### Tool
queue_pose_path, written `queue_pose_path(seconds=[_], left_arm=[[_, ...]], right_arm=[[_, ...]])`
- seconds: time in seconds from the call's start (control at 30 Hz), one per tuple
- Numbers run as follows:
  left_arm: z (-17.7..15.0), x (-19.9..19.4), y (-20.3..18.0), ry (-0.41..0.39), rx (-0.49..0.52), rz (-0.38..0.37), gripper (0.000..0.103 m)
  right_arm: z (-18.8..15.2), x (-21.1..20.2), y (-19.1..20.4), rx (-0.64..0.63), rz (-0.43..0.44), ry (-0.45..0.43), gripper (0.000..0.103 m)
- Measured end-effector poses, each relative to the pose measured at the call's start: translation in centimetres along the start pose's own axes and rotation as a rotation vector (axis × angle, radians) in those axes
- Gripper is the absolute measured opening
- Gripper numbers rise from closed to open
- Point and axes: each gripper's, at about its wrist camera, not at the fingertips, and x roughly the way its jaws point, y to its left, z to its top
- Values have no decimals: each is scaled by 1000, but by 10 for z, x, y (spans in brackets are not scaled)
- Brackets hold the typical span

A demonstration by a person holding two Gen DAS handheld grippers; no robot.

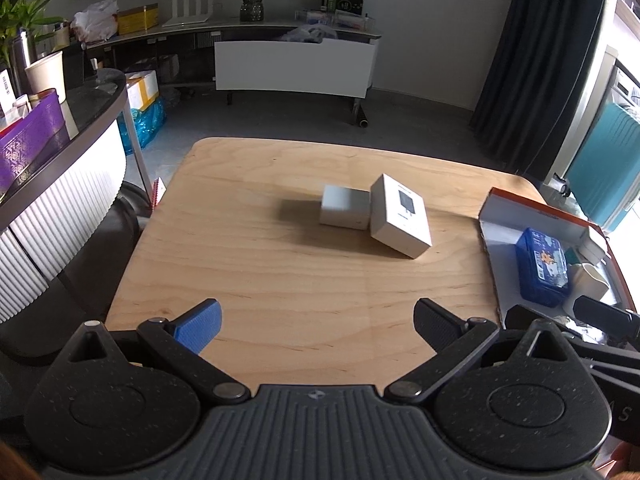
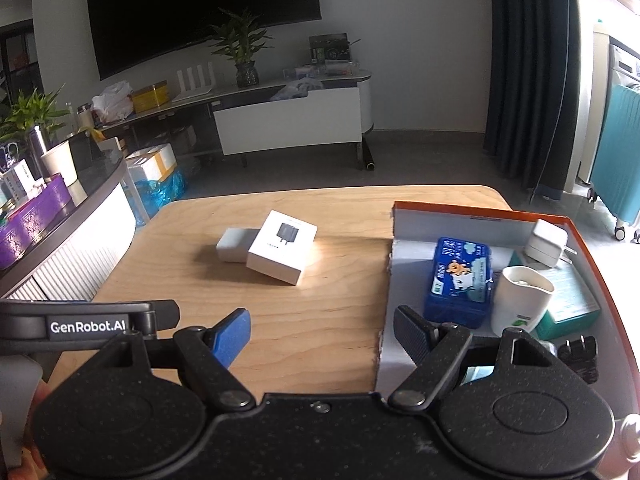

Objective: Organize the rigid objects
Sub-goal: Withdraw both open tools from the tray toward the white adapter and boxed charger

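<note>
Above the near edge of the wooden table [image 1: 248, 264], the left gripper [image 1: 316, 322] hangs with its fingers spread wide, grasping nothing. Beside it, the right gripper [image 2: 322, 334] is likewise released and empty. Farther out, mid-table, a charger box [image 2: 282, 246] touches a smaller white box [image 2: 234, 245]. Right of them, an orange-rimmed tray [image 2: 588, 248] contains a blue tin [image 2: 460, 280], white cup [image 2: 520, 300] and white plug [image 2: 546, 242].

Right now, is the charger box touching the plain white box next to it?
Touching. In the right wrist view the charger box overlaps the plain white box, its edge resting against it with no gap; the left wrist view agrees.
</note>
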Motion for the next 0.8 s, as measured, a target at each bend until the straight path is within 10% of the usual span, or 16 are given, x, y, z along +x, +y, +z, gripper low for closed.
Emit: queue_pose_path(seconds=[0.8], left_arm=[[17, 15, 31, -19, -47, 18, 103]], right_arm=[[13, 35, 33, -59, 33, 37, 92]])
